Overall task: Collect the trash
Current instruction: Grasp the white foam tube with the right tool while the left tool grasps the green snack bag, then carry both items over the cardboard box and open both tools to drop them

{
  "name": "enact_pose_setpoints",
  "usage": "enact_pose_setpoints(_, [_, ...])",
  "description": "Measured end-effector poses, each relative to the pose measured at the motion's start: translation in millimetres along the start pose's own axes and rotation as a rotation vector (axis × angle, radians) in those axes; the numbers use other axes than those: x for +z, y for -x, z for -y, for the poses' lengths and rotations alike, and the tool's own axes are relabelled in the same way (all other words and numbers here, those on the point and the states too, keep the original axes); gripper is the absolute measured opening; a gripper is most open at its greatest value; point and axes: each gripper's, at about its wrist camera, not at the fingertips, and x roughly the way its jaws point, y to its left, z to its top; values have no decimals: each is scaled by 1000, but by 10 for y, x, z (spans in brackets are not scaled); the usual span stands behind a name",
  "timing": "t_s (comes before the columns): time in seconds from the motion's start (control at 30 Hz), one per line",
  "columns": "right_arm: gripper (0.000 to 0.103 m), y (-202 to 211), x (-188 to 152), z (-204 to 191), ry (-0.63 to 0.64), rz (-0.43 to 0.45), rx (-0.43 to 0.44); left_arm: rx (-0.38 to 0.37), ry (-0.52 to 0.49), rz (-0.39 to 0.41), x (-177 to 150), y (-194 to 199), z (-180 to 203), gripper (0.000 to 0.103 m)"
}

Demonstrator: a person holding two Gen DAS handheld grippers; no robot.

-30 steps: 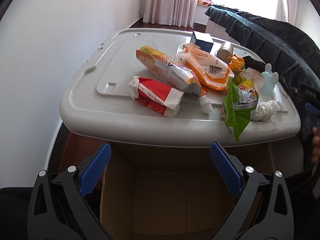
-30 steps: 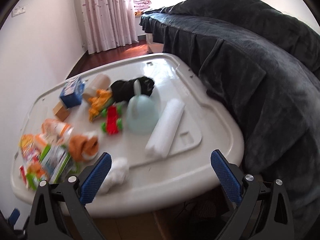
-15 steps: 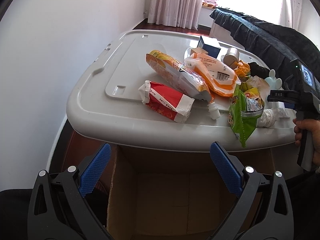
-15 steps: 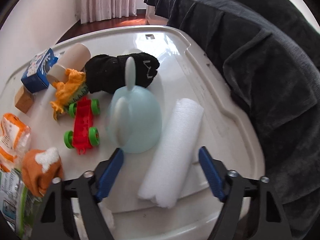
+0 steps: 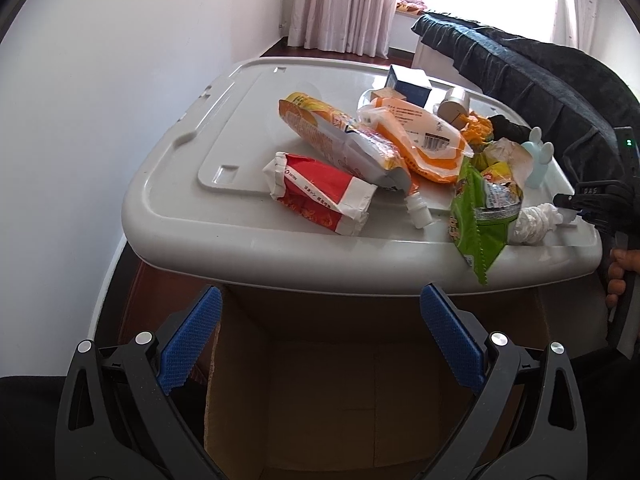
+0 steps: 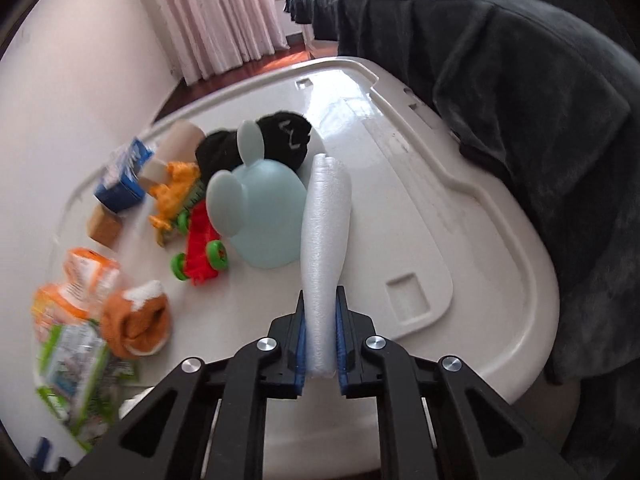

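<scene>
My right gripper [image 6: 320, 312] is shut on the near end of a white foam roll [image 6: 326, 236] that lies on the grey bin lid [image 6: 472, 264]. My left gripper [image 5: 320, 320] is open and empty, held over an open cardboard box [image 5: 360, 392] below the lid's [image 5: 192, 224] front edge. On the lid lie a red wrapper [image 5: 320, 196], an orange snack bag [image 5: 340, 136], an orange-white pouch [image 5: 420, 136], a green wrapper [image 5: 476, 216] and a crumpled tissue [image 5: 536, 224]. The right gripper's body [image 5: 600, 204] shows at the right in the left wrist view.
A pale blue bunny-eared dome [image 6: 264, 216], a red toy car [image 6: 200, 252], a black sock [image 6: 256, 144], an orange sock [image 6: 136, 324], a blue carton [image 6: 124, 176] and a cardboard tube [image 6: 180, 136] stand on the lid. A dark sofa [image 6: 520, 80] borders the right; a white wall [image 5: 100, 100] the left.
My right gripper moved in onto the foam roll and shut on its near end. My left gripper stayed open over the box, with the view shifting slightly.
</scene>
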Motion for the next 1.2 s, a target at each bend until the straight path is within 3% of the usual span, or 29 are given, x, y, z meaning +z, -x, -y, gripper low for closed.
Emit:
enact_pose_setpoints(0.03, [11,175,-3,27,-21,42,55,-20,-3,6,-6,28,5,97])
enact_pose_setpoints(0.13, [12,528,-46,-30,19,138,106,-88,-14,41,-2,155,95,97])
enact_pose_setpoints(0.23, [12,686,-112,-96,47,176,165,-170,-92,109,46,292,377,97])
enact_pose_setpoints(0.33, [12,693,-118,-131,50,174,205,-131,-243,136,163,249,805,97])
enact_pose_setpoints(0.43, [13,706,-78,-61,18,172,229,-129,-346,98,298,24,1138,97])
enact_pose_setpoints(0.63, [13,708,-39,16,-20,166,250,-114,-371,23,564,-497,1341,97])
enact_pose_setpoints(0.7, [14,662,-37,-5,-22,155,249,-96,-379,28,616,-602,1372,89])
enact_pose_setpoints(0.77, [14,642,-46,6,-33,150,253,-78,-398,-7,635,-740,1403,51])
enact_pose_setpoints(0.83, [14,632,-35,-1,-41,152,260,-53,-396,13,651,-727,1397,48])
enact_pose_setpoints(0.97, [14,670,-43,-19,-18,163,263,-76,-370,40,679,-522,1336,46])
enact_pose_setpoints(1.2, [14,801,-141,-178,52,199,290,-120,-295,148,680,192,1137,47])
